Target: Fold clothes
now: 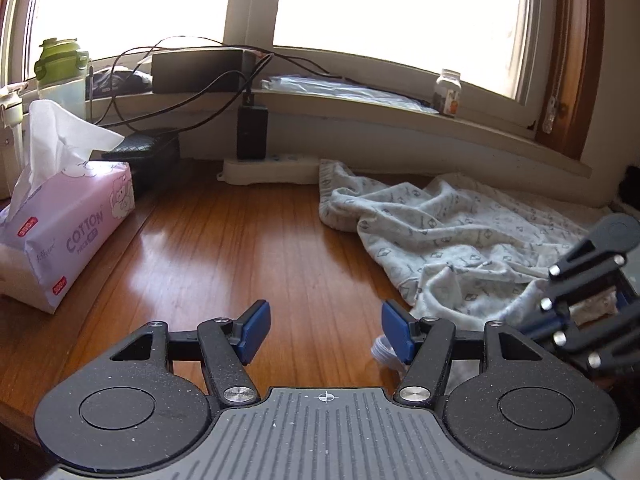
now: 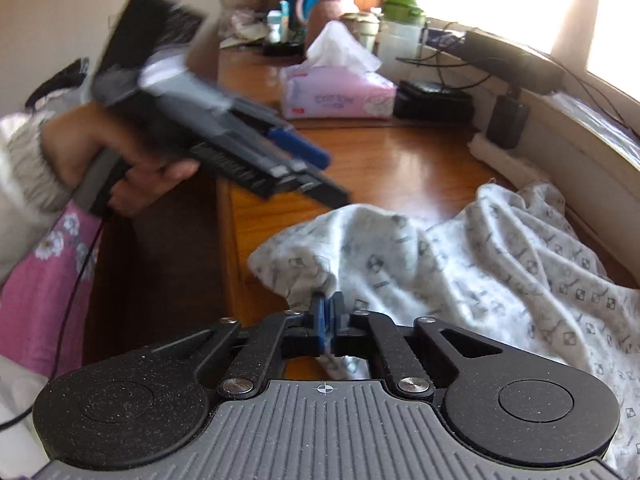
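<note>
A crumpled white garment (image 1: pixel 460 232) with a small grey print lies on the wooden table (image 1: pixel 248 248), towards the right under the window sill. In the right wrist view the same garment (image 2: pixel 480 248) spreads ahead and to the right. My right gripper (image 2: pixel 326 304) is shut, its blue pads pinching a bunched edge of the cloth at the garment's near left corner. My left gripper (image 1: pixel 324 320) is open over bare wood just left of the garment, with nothing between its blue pads. A hand holds the left gripper (image 2: pixel 304 152), which looks blurred in the right wrist view.
A pink tissue pack (image 1: pixel 68 224) stands at the left. A white power strip (image 1: pixel 272 168) with a black charger (image 1: pixel 252 132) and cables lies along the back wall. A green-lidded bottle (image 1: pixel 60 68) and a small jar (image 1: pixel 448 92) stand by the sill. The table's front edge (image 2: pixel 224 216) is near.
</note>
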Demonstrator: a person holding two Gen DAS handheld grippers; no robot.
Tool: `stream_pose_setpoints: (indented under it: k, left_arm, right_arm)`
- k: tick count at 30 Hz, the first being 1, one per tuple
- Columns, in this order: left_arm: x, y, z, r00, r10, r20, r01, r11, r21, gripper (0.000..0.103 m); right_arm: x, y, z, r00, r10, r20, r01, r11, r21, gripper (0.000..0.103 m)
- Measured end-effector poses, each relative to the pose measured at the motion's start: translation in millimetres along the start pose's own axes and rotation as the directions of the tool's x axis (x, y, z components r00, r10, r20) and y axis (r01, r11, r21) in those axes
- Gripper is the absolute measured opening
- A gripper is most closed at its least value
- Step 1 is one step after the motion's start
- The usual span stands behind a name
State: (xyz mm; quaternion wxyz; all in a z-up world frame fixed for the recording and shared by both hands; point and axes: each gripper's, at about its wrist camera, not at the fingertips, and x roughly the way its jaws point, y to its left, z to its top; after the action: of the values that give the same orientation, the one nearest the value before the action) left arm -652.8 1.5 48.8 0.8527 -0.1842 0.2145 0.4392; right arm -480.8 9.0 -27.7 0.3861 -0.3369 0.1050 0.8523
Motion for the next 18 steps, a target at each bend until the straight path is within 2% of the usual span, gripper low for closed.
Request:
stream_pose_setpoints:
  k: [4,8,16,17,18]
  left_arm:
    - [-16,-4,-8,0.998,-0.052,0.026,0.053,0.998,-0.046,0.065]
    - [-18,-20,-10,0.988,-0.145,0.053,0.148,0.987,-0.058,0.075]
    - [14,-53,10,0.984,-0.167,0.057,0.165,0.986,0.038,0.074]
    - [20,-55,13,0.984,-0.168,0.053,0.165,0.985,0.048,0.070]
    - [26,-57,16,0.985,-0.165,0.048,0.162,0.985,0.060,0.053]
  right_arm:
    - [-9,-24,16,0.997,-0.051,0.055,0.048,0.997,0.061,0.003]
    - [-13,-45,24,0.995,-0.062,0.080,0.051,0.991,0.126,0.003]
    - [-14,-69,18,0.995,-0.041,0.086,0.021,0.975,0.221,0.003]
    - [-14,-71,17,0.995,-0.050,0.086,0.030,0.974,0.225,0.003]
    - [-14,-72,17,0.995,-0.057,0.086,0.036,0.973,0.228,0.003]
